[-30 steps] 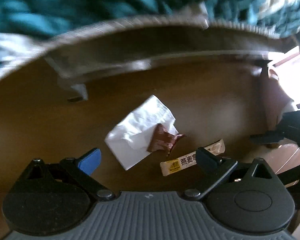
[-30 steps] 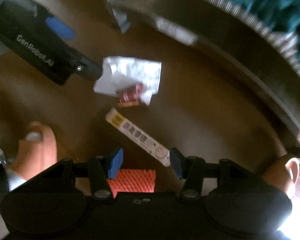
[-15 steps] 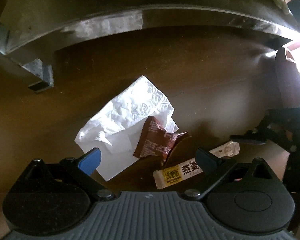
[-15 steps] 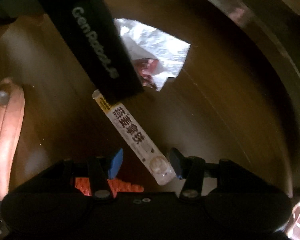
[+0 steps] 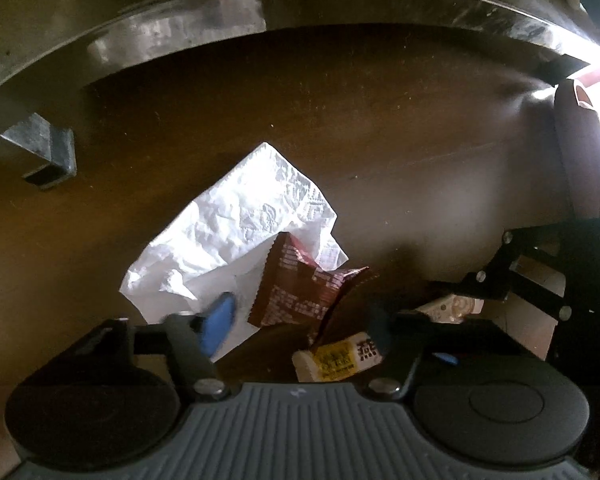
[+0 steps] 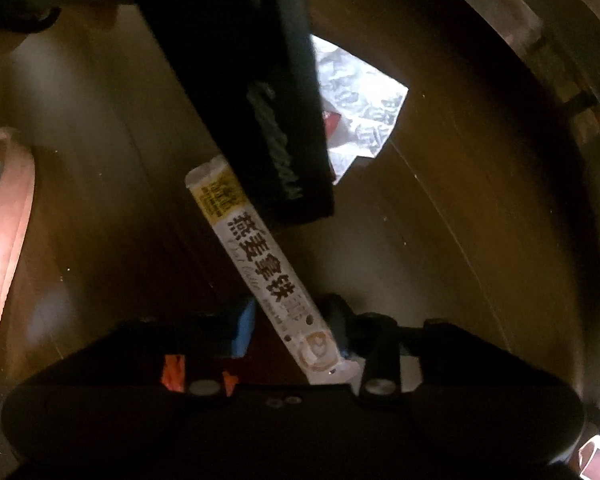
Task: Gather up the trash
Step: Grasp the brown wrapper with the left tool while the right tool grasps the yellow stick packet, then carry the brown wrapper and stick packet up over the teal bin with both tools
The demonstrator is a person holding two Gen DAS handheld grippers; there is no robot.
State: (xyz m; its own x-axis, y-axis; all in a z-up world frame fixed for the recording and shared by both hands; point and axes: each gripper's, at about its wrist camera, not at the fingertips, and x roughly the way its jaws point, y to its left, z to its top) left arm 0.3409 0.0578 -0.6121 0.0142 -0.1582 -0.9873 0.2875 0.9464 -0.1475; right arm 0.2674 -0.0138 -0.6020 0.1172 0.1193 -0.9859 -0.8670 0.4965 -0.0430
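Left gripper (image 5: pixel 300 322) brackets the brown wrapper (image 5: pixel 296 288) half-open, right gripper (image 6: pixel 292 326) straddles the sachet (image 6: pixel 260 256) ungripped — bare tabletop (image 5: pixel 380 120) beyond.

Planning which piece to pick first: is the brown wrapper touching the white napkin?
Touching. In the left wrist view the brown wrapper lies partly on top of the white napkin, its upper edge overlapping the paper with no gap.

A dark brown wooden floor (image 5: pixel 380 128) fills both views. Above it curves a grey metal frame (image 5: pixel 340 4), ending at left in a small metal foot (image 5: pixel 48 148) that rests on the floor. A pink slipper (image 6: pixel 0 248) lies at the left edge.
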